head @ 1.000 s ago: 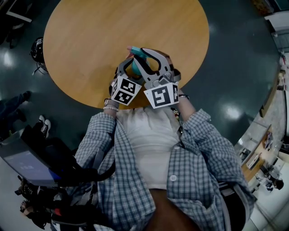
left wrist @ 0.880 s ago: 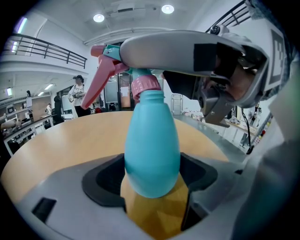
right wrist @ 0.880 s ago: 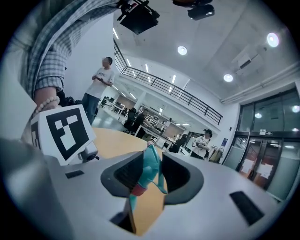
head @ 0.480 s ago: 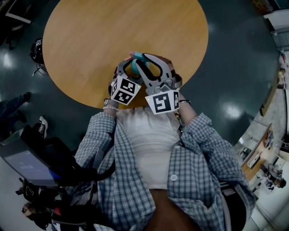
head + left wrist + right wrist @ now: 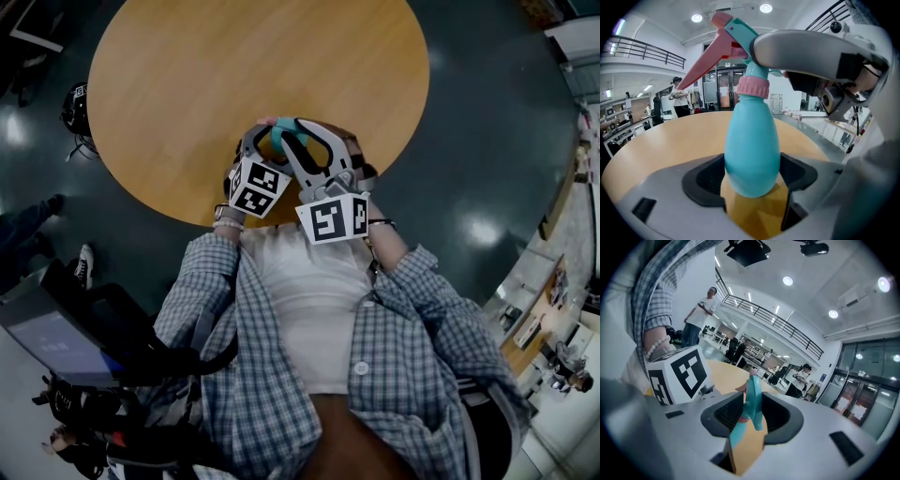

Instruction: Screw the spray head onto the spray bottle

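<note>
Round and wooden, the table stood in a big hall with a dark glossy floor, and both claws hovered over its near edge, close to the person's chest. The left gripper was clamped on the fat lower body of the teal bottle, which was roughly upright and lifted off the wood, likely so that it could not spin. The right gripper was closed on the teal spray head, the part that had to turn. That head already sat on the neck, with its pink collar at the join and its pink trigger jutting out (how far the thread had caught I could not tell). Working in the air seemingly gave both wrists room to twist.
</note>
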Action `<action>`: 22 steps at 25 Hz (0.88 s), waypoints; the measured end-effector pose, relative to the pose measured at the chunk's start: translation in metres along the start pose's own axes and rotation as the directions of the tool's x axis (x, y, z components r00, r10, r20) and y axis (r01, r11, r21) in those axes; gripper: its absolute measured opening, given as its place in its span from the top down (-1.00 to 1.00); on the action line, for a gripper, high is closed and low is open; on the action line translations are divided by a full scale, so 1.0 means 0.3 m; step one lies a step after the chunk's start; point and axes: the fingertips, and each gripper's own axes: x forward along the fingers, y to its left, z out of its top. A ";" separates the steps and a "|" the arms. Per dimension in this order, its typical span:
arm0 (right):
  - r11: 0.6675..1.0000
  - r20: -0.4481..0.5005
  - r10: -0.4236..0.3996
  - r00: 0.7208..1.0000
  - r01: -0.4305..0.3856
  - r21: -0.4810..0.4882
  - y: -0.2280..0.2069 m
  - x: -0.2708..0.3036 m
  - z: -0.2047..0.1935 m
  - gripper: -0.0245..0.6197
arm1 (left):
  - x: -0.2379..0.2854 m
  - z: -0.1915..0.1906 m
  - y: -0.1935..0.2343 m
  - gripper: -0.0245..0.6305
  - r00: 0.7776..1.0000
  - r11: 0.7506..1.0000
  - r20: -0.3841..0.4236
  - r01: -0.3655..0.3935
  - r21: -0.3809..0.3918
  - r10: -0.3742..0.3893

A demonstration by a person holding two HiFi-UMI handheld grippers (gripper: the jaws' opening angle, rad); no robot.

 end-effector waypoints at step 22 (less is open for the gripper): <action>0.969 0.018 0.184 0.983 -0.184 0.166 -0.033 0.009 -0.013 0.52 | 0.004 0.000 -0.003 -0.19 1.000 1.000 0.001 0.006 0.001 -0.006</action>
